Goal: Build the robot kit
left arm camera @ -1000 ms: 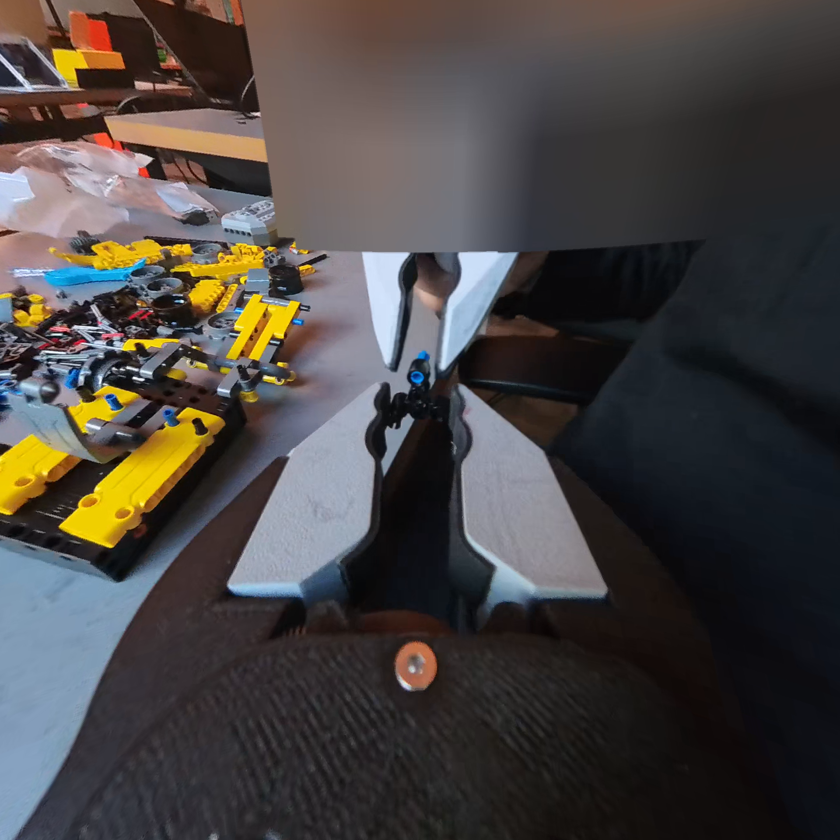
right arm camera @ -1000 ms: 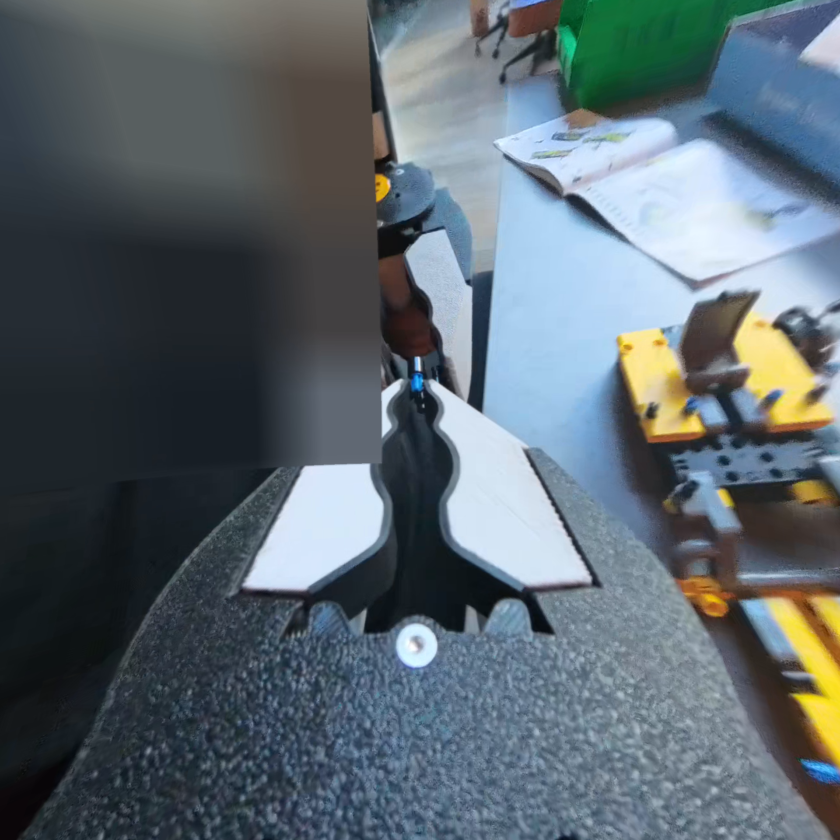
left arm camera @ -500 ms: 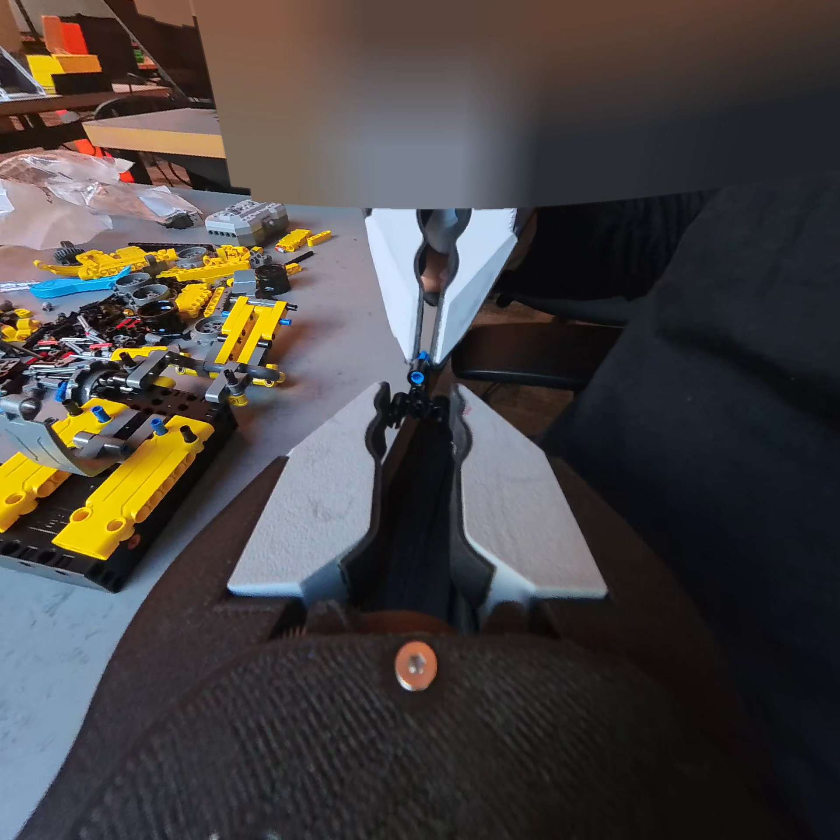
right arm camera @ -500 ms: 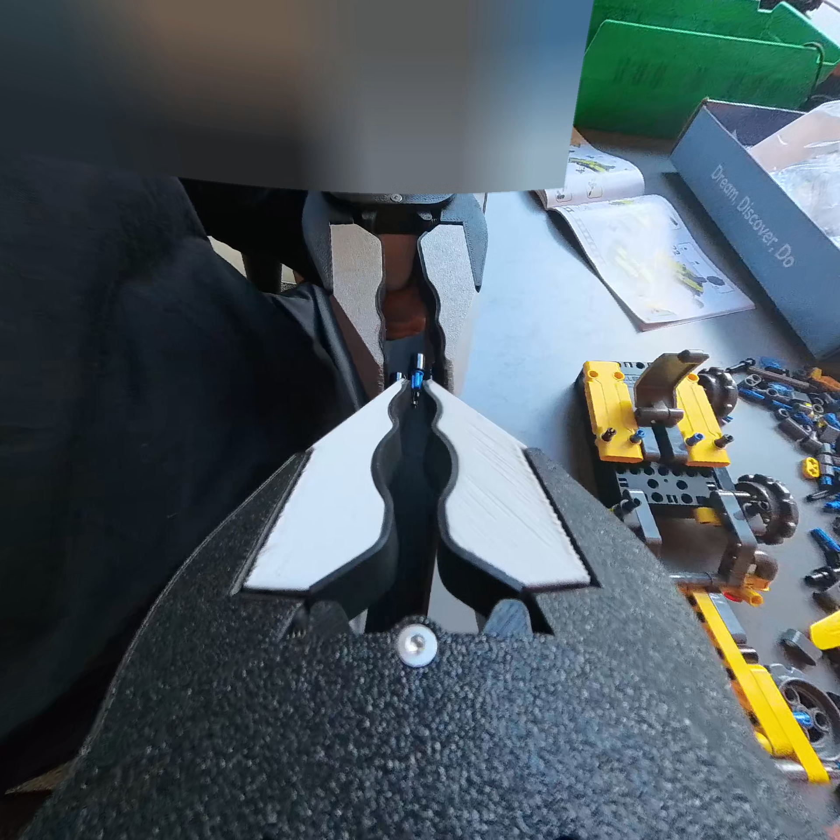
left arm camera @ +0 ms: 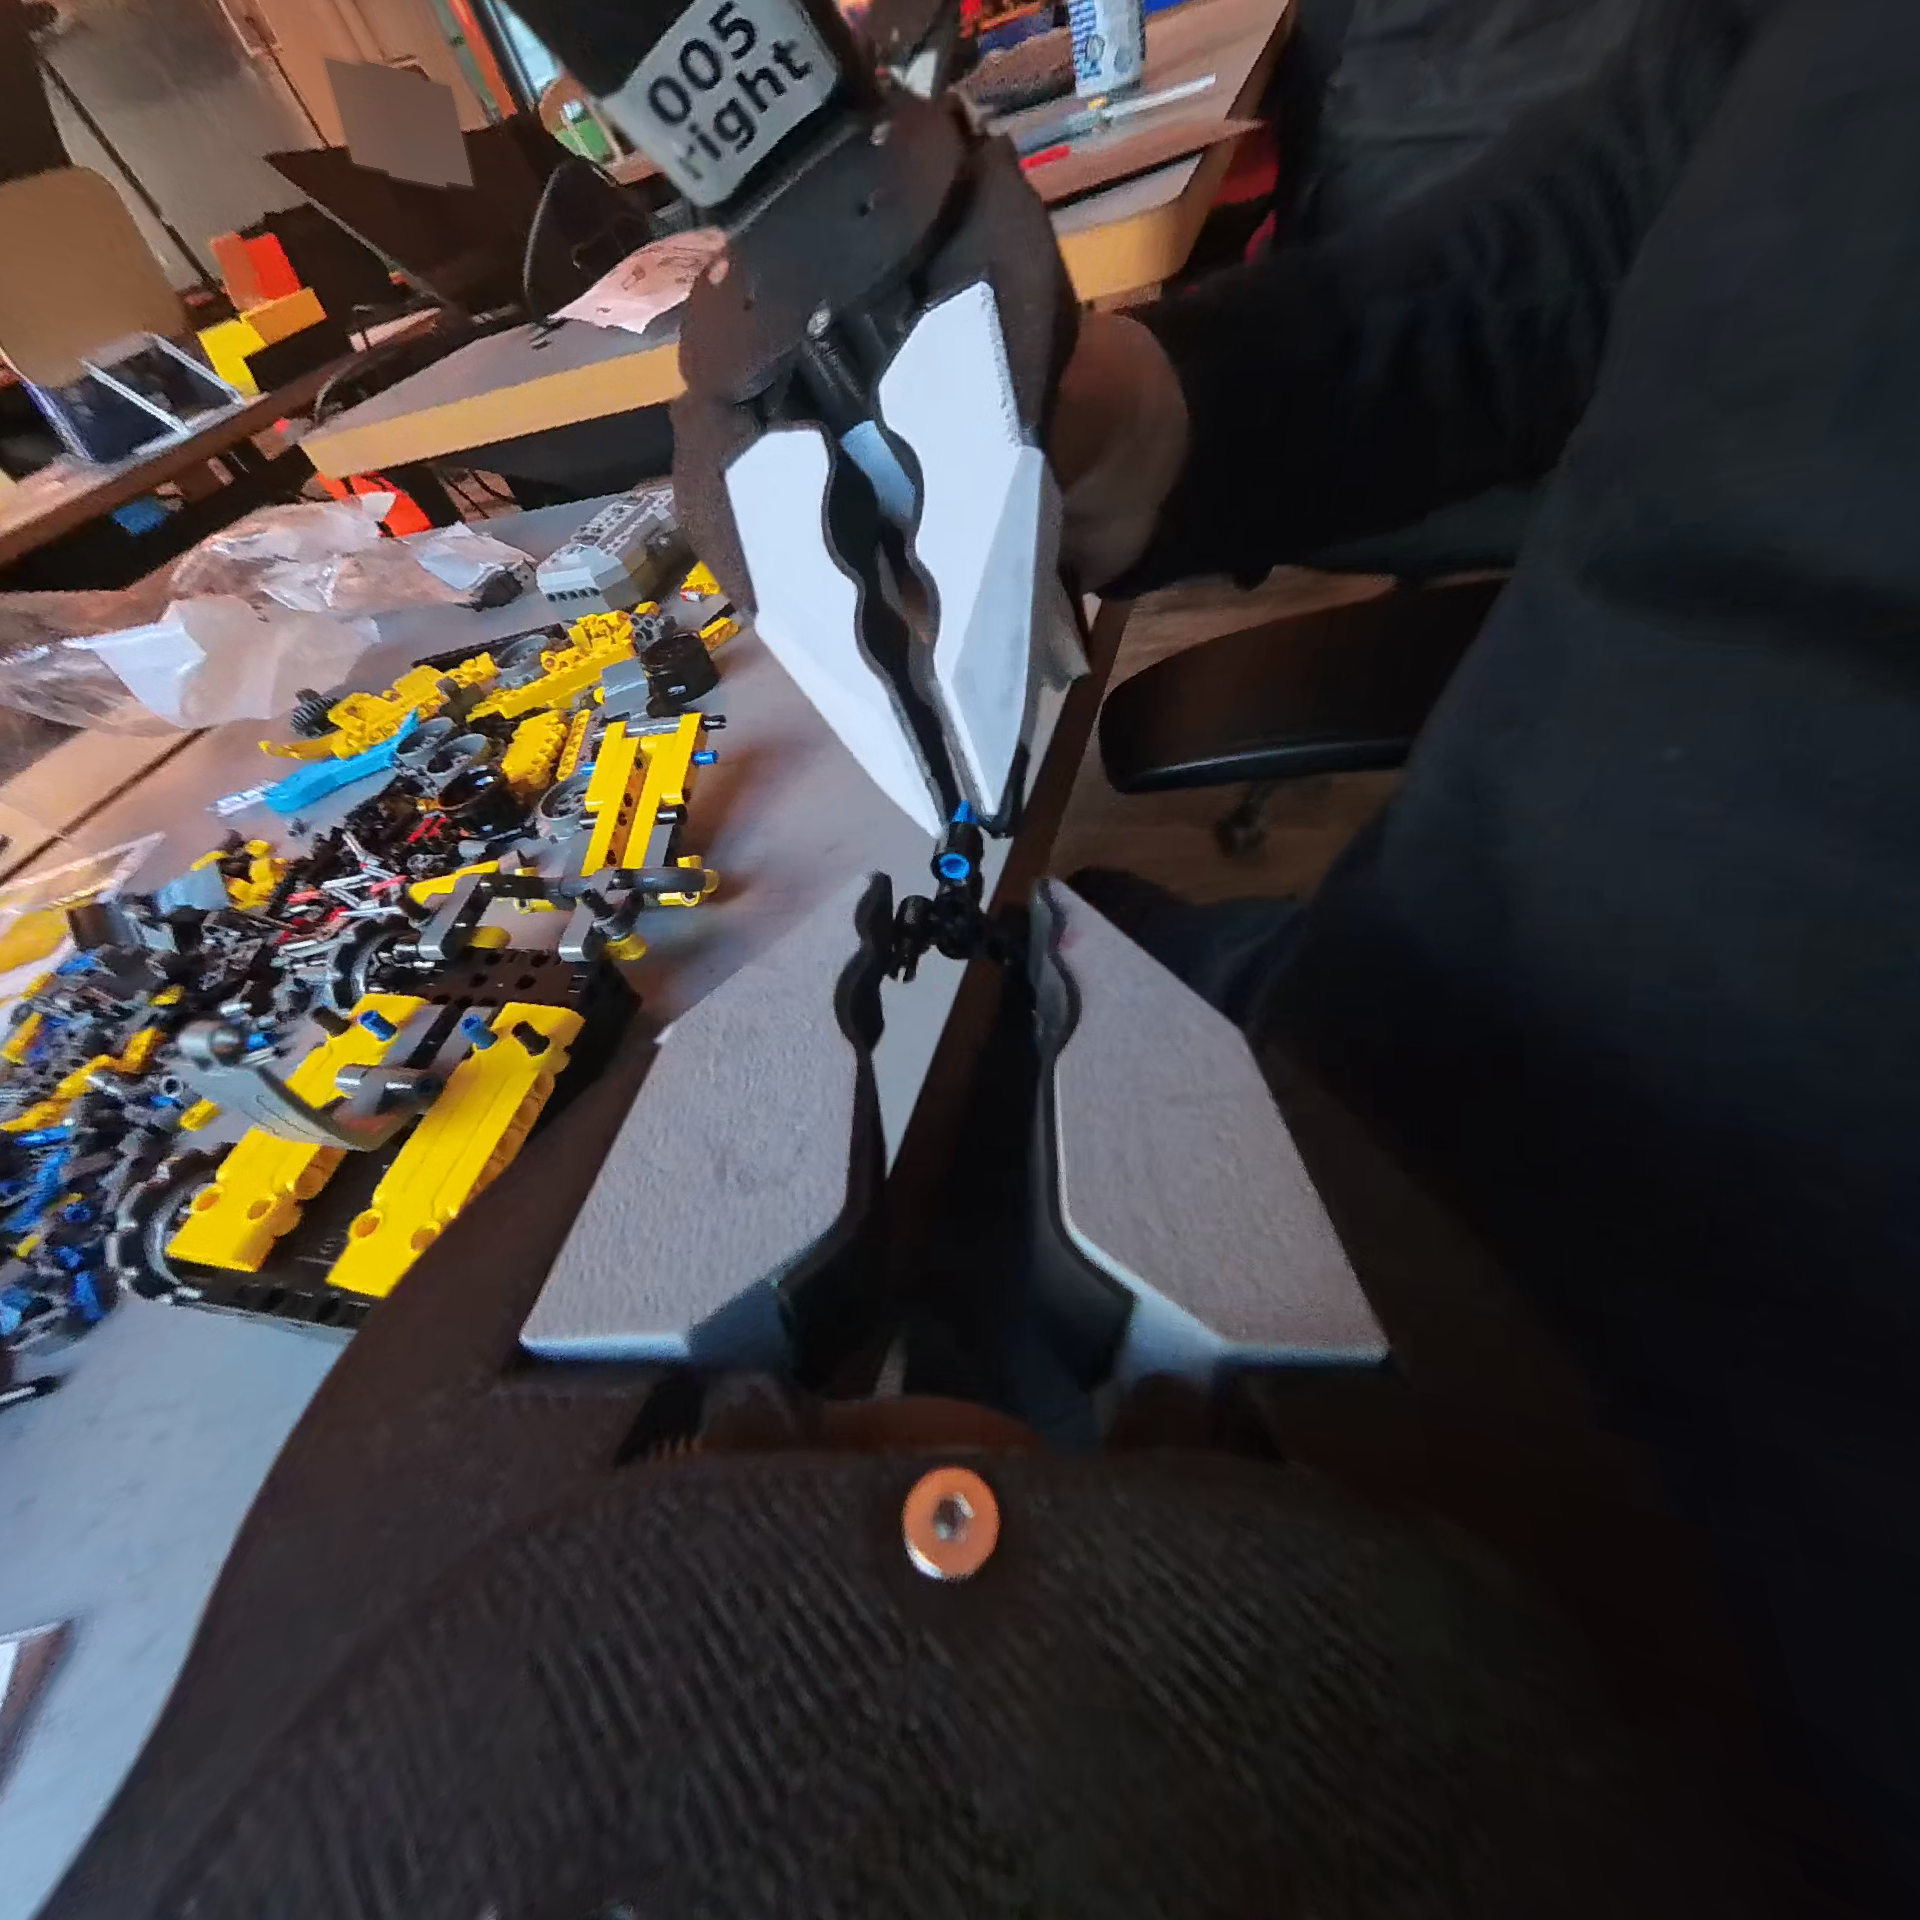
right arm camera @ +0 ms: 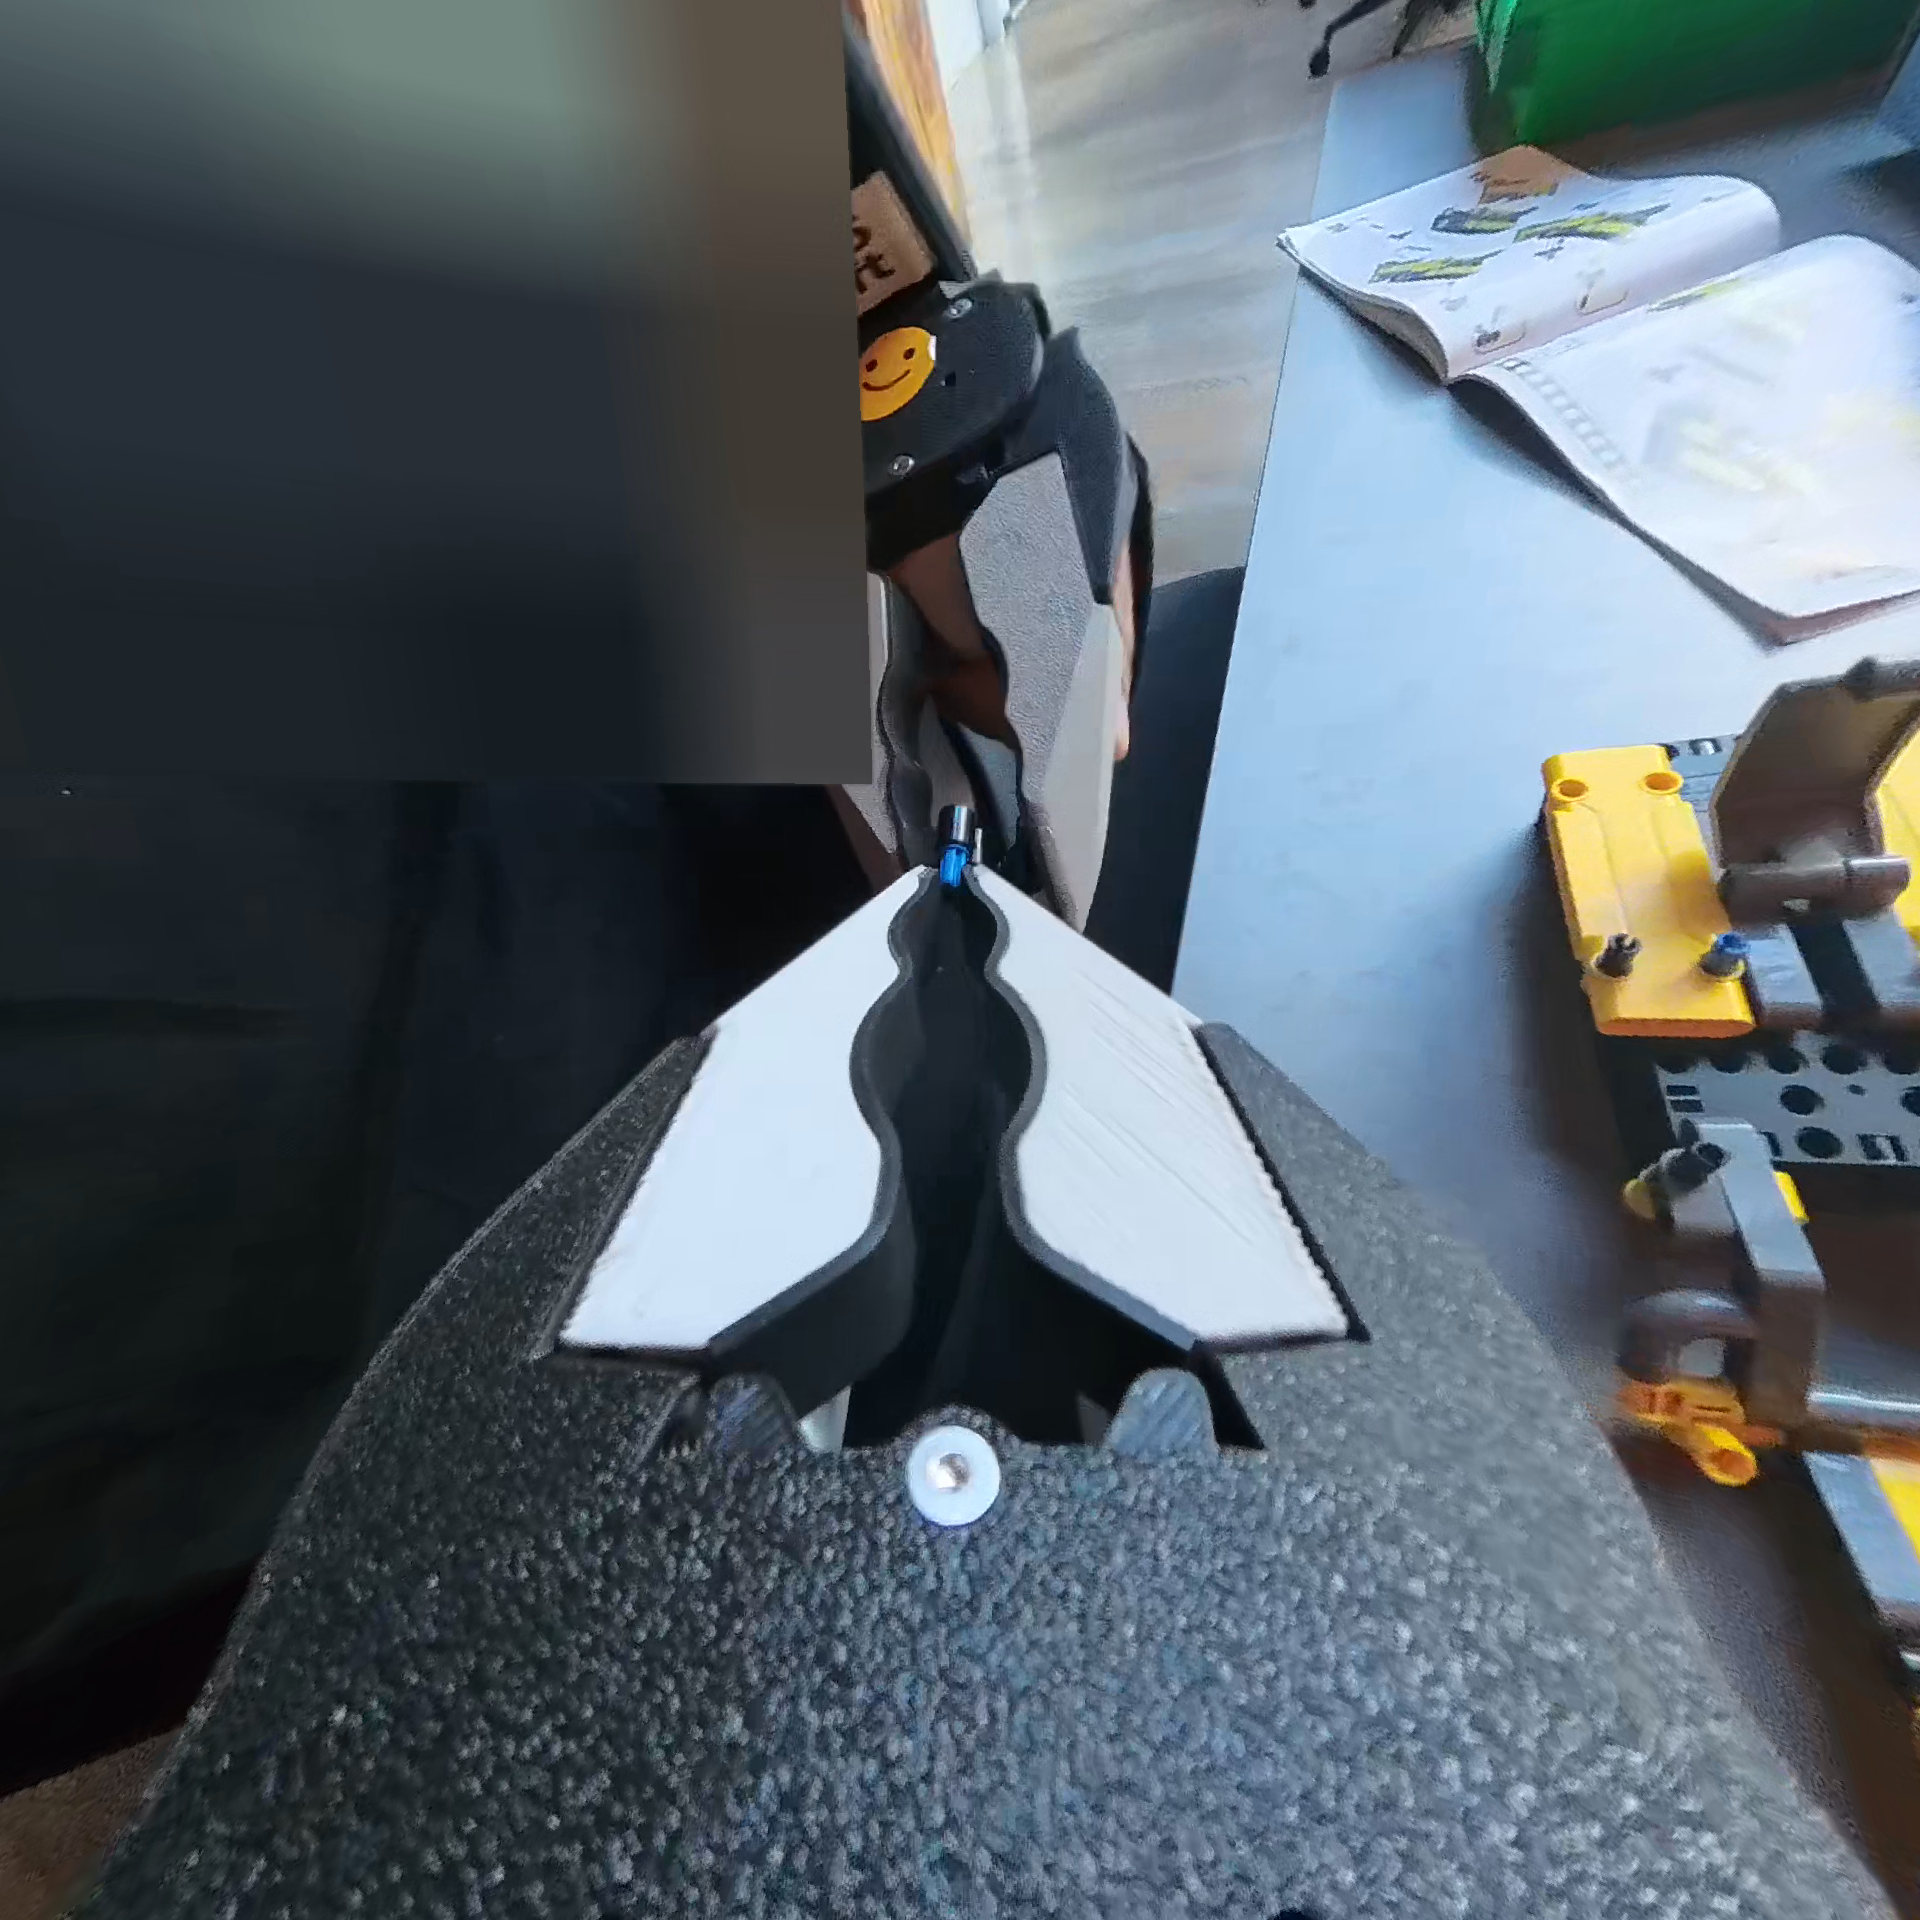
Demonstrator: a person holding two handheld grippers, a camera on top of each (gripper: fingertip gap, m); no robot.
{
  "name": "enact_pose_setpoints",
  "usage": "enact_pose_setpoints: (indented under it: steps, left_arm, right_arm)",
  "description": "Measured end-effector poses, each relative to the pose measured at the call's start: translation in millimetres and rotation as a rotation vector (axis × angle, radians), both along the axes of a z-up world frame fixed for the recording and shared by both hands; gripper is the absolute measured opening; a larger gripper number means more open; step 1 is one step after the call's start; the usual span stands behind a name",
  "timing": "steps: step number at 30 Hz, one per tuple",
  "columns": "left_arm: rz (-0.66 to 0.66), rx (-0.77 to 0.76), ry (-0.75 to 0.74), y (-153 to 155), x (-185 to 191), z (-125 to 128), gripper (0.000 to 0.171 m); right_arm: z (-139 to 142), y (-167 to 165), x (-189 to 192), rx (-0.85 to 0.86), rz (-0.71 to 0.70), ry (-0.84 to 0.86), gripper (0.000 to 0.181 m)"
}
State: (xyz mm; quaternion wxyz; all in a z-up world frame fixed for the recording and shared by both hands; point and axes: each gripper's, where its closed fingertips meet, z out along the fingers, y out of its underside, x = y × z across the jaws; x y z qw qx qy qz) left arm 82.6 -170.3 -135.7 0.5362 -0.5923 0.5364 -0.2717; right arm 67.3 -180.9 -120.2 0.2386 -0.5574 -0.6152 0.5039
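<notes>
My left gripper (left arm camera: pixel 956 920) is shut on a small black connector piece (left arm camera: pixel 935 925) held across its tips, off the table's edge. My right gripper (left arm camera: pixel 971 816) comes down from above, tip to tip with it. It is shut on a short blue pin (left arm camera: pixel 954 860) whose end meets the black piece. In the right wrist view my right gripper (right arm camera: pixel 948 878) pinches the blue pin (right arm camera: pixel 950 860) at its very tips. The black piece (right arm camera: pixel 957 826) sits just beyond, held by the left gripper, whose fingers (right arm camera: pixel 1039 644) show behind it.
A yellow and black brick assembly (left arm camera: pixel 395 1143) lies on the grey table (left arm camera: pixel 125 1455), and also shows in the right wrist view (right arm camera: pixel 1662 904). Many loose parts (left arm camera: pixel 312 894) and plastic bags (left arm camera: pixel 260 582) lie behind it. An open booklet (right arm camera: pixel 1662 395) lies farther off. A person's dark clothing fills the side. My two grippers' fingertips are within a few centimetres of each other.
Both grippers stay shut and tip to tip, pin against black piece. The pair has tilted: the right gripper now stands steeper above the left, and both views have swung.
</notes>
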Motion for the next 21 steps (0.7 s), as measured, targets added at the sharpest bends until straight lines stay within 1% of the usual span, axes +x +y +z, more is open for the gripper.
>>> enact_pose_setpoints:
  steps: [4, 7, 13, 19, 21]
  left_arm:
    - [0.0, 0.014, -0.005, -0.9, 1.1, 0.3, 0.023]
    - [0.009, 0.082, 0.035, -0.2, 0.1, -0.9, 0.023]
    - [0.027, 0.186, 0.104, 1.0, -0.7, -2.6, 0.022]
    - [0.036, 0.169, 0.109, 1.8, -0.4, -6.0, 0.022]
    - [0.073, 0.153, 0.109, 7.3, -0.8, -7.8, 0.022]
  right_arm:
    - [-0.7, -2.5, 0.8, -0.073, 0.011, -0.001, 0.003]
    - [-0.3, -2.2, 0.4, -0.16, 0.008, -0.005, 0.002]
    - [-3.1, -4.0, 1.1, -0.277, 0.019, -0.034, 0.003]
    - [-6.7, -4.4, 2.1, -0.319, 0.015, -0.046, 0.003]
    - [-7.1, -3.2, 2.3, -0.351, 0.011, -0.051, 0.004]
